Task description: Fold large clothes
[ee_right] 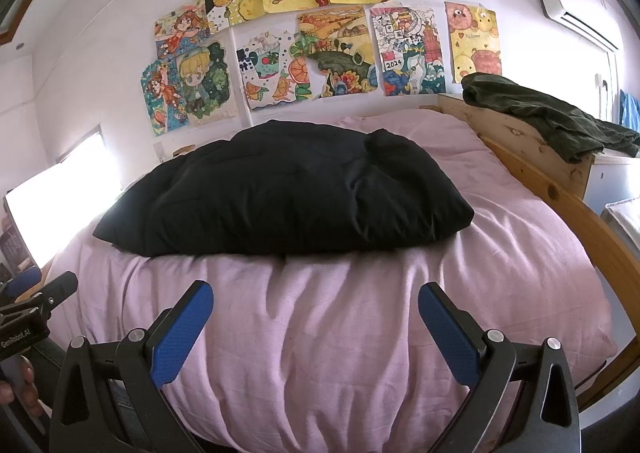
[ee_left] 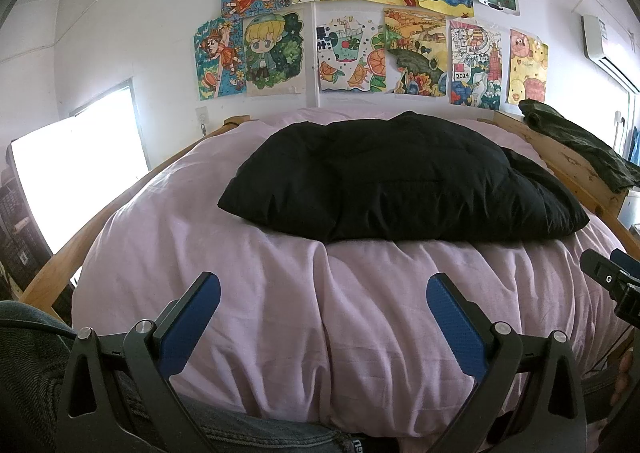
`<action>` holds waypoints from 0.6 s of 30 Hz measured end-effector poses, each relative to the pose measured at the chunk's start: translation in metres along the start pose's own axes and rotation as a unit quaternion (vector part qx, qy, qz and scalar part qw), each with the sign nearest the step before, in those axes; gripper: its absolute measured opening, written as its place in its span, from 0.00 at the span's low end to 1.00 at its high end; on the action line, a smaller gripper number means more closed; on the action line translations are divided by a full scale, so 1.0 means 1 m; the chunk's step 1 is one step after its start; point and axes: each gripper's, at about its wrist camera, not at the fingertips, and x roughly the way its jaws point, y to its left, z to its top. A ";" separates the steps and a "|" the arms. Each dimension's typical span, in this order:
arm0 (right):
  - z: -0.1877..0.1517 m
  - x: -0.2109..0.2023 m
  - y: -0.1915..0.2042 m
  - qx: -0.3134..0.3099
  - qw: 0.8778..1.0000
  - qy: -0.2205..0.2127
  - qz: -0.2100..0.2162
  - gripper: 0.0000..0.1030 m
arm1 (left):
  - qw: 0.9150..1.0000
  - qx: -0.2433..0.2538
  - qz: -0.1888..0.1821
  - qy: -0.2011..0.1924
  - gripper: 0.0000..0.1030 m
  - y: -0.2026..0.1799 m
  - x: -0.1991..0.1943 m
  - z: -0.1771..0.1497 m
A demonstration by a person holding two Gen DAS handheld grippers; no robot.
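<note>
Spread jaws face black padded garment (ee_left: 400,181) beyond.

A black padded garment (ee_left: 400,181) is lying folded on a pink bedcover (ee_left: 280,313).

The left gripper (ee_left: 323,317) is being held with its jaws spread wide at the bottom of the frame, apart from the garment; the right gripper (ee_left: 612,281) is being glimpsed at the right edge; drawings (ee_left: 360,21) are hanging above.

Daylight from blown-out window (ee_left: 80,173) at left; soft shadows; strong fisheye bending, dark vignette at corners; sharp focus.
</note>
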 end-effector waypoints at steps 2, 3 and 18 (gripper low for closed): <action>0.001 0.000 0.000 0.000 1.000 0.000 -0.001 1.00 | 1.000 0.000 0.000 0.000 0.98 0.000 0.000 0.000; 0.000 0.000 0.000 0.000 1.000 -0.001 -0.001 1.00 | 1.000 0.000 0.000 0.000 0.98 0.000 0.000 0.000; -0.002 0.000 0.003 0.005 1.000 0.001 -0.003 1.00 | 1.000 0.000 0.000 0.000 0.98 0.000 0.000 0.000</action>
